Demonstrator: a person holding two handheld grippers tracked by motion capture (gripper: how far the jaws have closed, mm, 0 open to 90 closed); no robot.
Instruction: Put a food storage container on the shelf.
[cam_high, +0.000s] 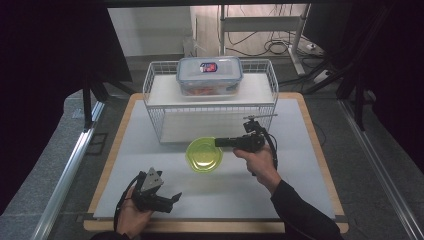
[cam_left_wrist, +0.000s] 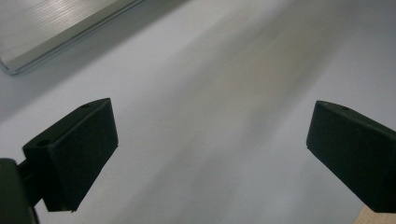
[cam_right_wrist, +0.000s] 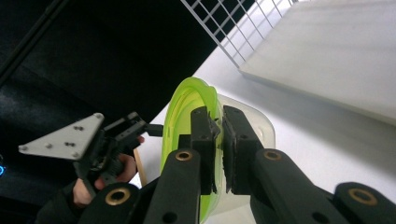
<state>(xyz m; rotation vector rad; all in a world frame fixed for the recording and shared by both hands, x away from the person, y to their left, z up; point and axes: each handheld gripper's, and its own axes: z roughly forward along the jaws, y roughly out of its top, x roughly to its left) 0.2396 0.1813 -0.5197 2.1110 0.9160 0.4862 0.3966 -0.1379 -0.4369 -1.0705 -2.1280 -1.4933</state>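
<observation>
A round lime-green lid hangs just above the white mat in front of the wire rack. My right gripper points left and is shut on its right edge. In the right gripper view the jaws pinch the green lid edge-on, with a translucent white container part behind them. My left gripper rests low near the mat's front left, held in the person's hand. Its jaws stand wide open over bare mat with nothing between them.
A white wire rack with two shelves stands at the back of the mat. On its top shelf sits a clear lidded food box with reddish contents. The wooden table edge frames the white mat.
</observation>
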